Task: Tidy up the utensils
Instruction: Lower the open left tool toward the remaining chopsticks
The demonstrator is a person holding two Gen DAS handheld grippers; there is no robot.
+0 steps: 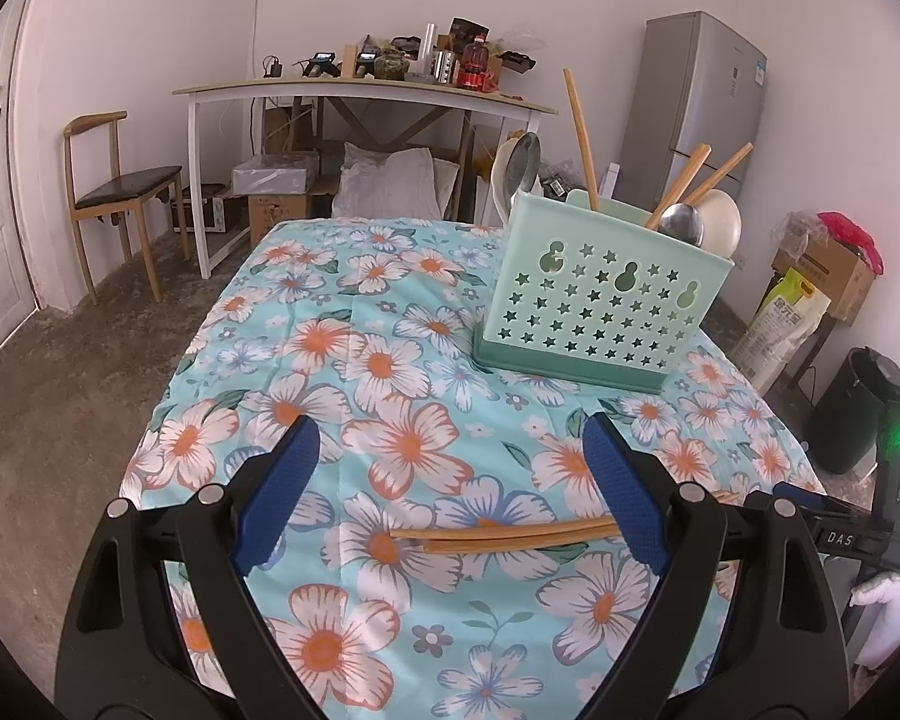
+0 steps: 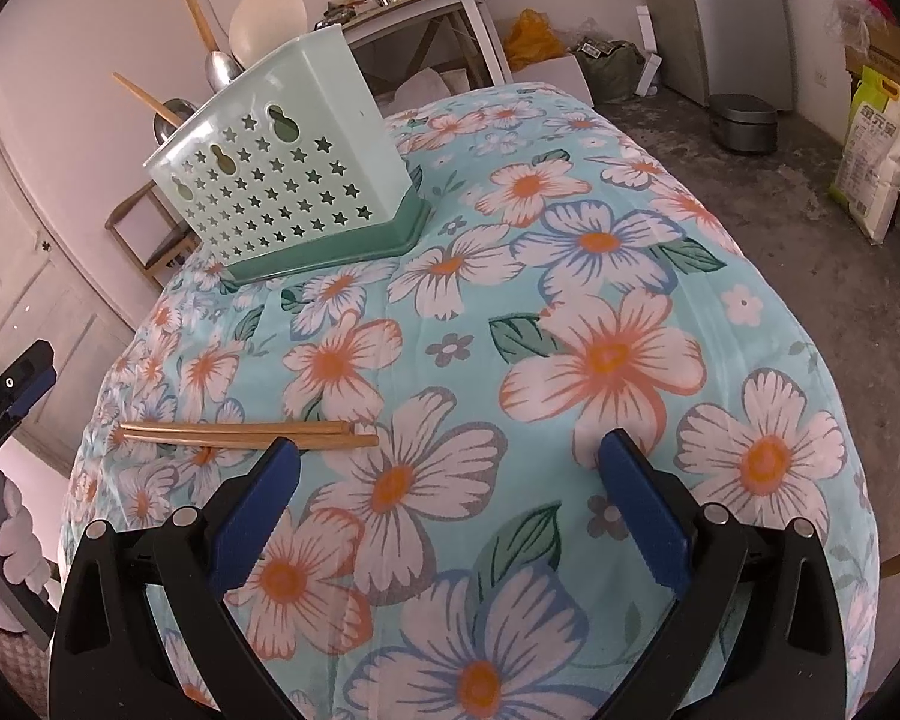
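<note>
chopsticks (image 1: 504, 534) — pair flat on cloth | green caddy (image 1: 594, 294) — upright, utensils inside

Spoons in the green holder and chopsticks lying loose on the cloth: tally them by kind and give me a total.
Metal spoons: 2
White spoons: 2
Loose chopsticks: 2
Total: 6

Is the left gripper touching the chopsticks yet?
Cannot tell. In the left wrist view the chopsticks run behind one finger of the open left gripper, hiding any gap or contact.
</note>
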